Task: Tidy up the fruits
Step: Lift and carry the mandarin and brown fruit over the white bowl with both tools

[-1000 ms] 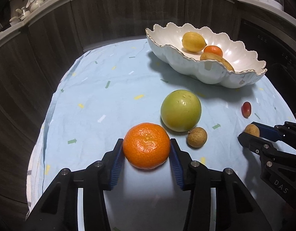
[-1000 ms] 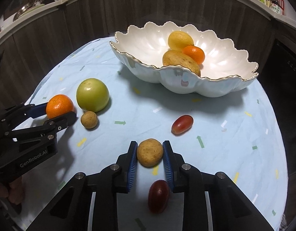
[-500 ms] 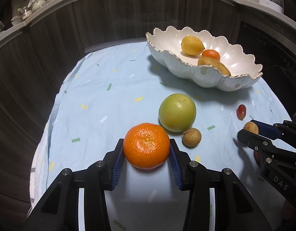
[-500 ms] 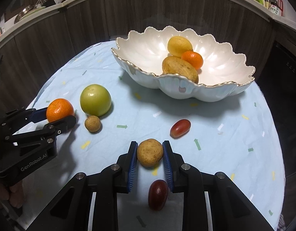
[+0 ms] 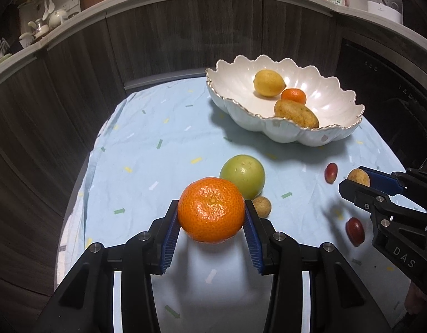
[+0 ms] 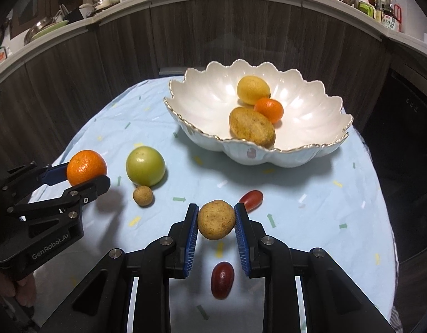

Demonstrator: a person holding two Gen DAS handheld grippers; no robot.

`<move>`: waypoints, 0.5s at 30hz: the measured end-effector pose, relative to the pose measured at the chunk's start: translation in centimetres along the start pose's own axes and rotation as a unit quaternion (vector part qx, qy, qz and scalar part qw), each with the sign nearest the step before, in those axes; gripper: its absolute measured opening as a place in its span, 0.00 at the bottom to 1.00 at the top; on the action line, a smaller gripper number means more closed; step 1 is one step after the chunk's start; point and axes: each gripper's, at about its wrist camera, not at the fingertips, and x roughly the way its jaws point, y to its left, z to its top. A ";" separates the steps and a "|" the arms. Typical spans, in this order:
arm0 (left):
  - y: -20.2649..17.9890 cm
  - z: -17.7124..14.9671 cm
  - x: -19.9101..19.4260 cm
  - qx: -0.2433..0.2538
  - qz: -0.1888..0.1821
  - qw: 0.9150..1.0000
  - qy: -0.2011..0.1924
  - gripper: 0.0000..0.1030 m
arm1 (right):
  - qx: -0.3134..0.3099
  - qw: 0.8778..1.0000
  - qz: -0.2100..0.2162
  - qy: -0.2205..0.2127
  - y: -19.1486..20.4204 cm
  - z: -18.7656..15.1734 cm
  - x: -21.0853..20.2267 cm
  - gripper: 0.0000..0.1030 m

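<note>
Right wrist view, left to right. Left gripper point(image 6: 87, 174) sits at the near left, jaws pinching the big mandarin point(image 6: 86, 167) across its widest part, a pad on each side. The fruit is clear of the blue cloth point(image 6: 310, 194), shadow below it, so it looks lifted for carrying rather than resting.

Next right: green apple point(image 6: 145, 165) on the cloth, with a small brown longan point(image 6: 142, 195) just beside its near edge. Both loose, neither gripper touching them. My read: still to be collected.

Centre near: right gripper point(image 6: 216, 220), jaws pinching a tan round fruit point(image 6: 216, 219) at its equator, also off the tabletop. One red grape point(image 6: 251, 196) lies just beyond the right jaw, a second red grape point(image 6: 222, 279) lies on the cloth below the jaws. Small and oval, likely to roll if nudged.

Far right: scalloped white bowl point(image 6: 269, 155) holding a lemon point(image 6: 253, 90), a small mandarin point(image 6: 269, 110) and a brown oblong fruit point(image 6: 251, 126), clustered touching one another mid-bowl. Clearly the collection point.

Left wrist view confirms the grip: the blue pads point(image 5: 170, 231) press on the mandarin's flanks, no gap.

Judgement: both hands loaded, next is transport to the bowl. Free bowl floor is on the left and right of the cluster, so aim there. Four fruits remain on the cloth.
</note>
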 end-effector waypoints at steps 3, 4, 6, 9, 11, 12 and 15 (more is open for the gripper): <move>-0.2 0.3 -0.5 0.002 0.001 1.000 -0.004 0.42 | 0.001 1.000 0.000 -0.006 -0.2 0.2 -0.5 0.26; -0.3 0.4 -0.7 0.003 0.001 1.000 -0.006 0.42 | 0.001 1.000 0.000 -0.008 -0.2 0.3 -0.6 0.26; -0.4 0.5 -1.0 0.004 0.001 1.000 -0.008 0.42 | 0.002 1.000 0.000 -0.012 -0.4 0.5 -0.9 0.26; -0.6 0.9 -1.3 0.005 0.000 1.000 -0.011 0.42 | 0.003 1.000 0.000 -0.017 -0.6 0.6 -1.4 0.26; -0.8 1.2 -1.6 0.005 -0.001 1.000 -0.014 0.42 | 0.005 1.000 -0.001 -0.021 -0.9 0.9 -1.7 0.26; -0.8 1.4 -1.6 0.006 -0.001 1.000 -0.016 0.42 | 0.005 1.000 -0.002 -0.022 -1.0 1.0 -1.8 0.26; -1.0 2.0 -2.0 0.007 -0.002 1.000 -0.021 0.42 | 0.009 1.000 -0.004 -0.030 -1.4 1.5 -2.3 0.26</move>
